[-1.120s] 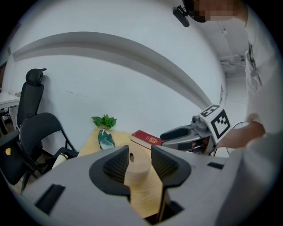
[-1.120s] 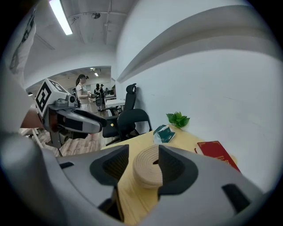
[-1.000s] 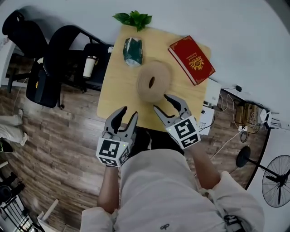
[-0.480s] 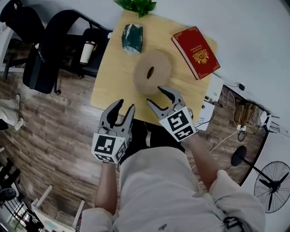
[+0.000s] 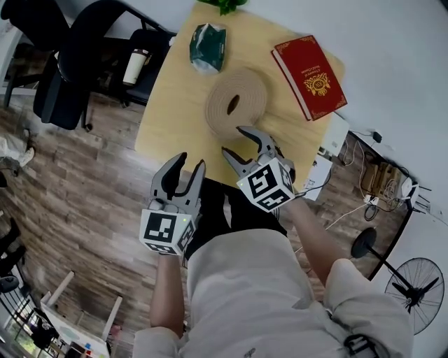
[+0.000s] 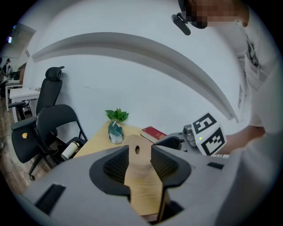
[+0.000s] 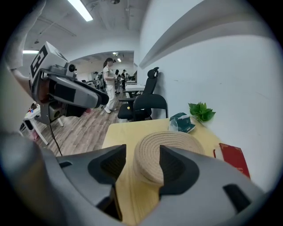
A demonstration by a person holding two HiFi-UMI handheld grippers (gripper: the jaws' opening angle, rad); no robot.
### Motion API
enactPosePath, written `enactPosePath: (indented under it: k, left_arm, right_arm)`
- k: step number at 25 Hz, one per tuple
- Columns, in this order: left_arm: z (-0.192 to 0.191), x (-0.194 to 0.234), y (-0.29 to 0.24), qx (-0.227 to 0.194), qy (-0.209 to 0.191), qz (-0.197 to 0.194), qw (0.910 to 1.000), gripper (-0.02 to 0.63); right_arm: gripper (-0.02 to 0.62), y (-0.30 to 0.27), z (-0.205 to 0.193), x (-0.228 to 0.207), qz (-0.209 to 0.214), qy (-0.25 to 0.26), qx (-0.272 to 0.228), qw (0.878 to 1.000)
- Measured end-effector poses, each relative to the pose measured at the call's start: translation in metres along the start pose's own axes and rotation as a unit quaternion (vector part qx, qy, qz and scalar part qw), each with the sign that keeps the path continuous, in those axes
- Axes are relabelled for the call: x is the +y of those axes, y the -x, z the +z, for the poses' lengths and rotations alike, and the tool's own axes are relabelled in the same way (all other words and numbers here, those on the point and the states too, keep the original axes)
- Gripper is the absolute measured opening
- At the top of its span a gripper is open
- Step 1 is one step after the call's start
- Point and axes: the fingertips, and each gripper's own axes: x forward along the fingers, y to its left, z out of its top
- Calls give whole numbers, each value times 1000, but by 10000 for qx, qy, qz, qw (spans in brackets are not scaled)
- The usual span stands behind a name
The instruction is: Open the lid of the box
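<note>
1. Jaws on the right gripper [image 5: 234,142] are spread wide with nothing clamped. In the right gripper view the round woven box [image 7: 166,152] lines up in the gap just ahead, and the pads are not pressing on it.
2. Left gripper [image 5: 190,162] also has its jaws released and apart, with nothing between them. The left gripper view shows the box only farther off, through the gap.
3. The box sits near the middle of the light wooden table [image 5: 168,105]. Its coiled lid is in place, with a small dark hole at the centre.
4. In the head view the right gripper's fingertips are at the near edge of the box. Whether they touch it cannot be told from there.
5. The left gripper hovers at the table's near edge, well apart from the box and to the left of the right gripper.
6. A red book [image 5: 311,68] lies flat on the table to the right of the box, apart from it.
7. A green packet [image 5: 208,47] lies on the table beyond the box, towards the far edge.
8. A green plant [image 5: 225,4] is at the far edge of the table, cut off by the frame.
9. A black office chair [image 5: 70,70] stands to the left of the table on the wood floor [image 5: 91,189], with a white bottle [image 5: 134,66] lying beside it.
10. A standing fan [image 5: 420,294] is at lower right, with cables on the floor near it.
11. The person's arms in a light shirt fill the bottom of the head view.
</note>
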Motion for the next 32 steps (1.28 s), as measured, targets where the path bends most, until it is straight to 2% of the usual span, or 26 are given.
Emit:
enactPosePath:
  k: [15,32]
  left_arm:
    - [-29,-4,-3,54,232,504,9984,138]
    - [-33,-1,7,-105,355,891,9953,138]
  right_arm:
    - [224,-36,-25,-2,86,1130,243,9933]
    - [201,-52,-40,0,-17,1614,375,9862]
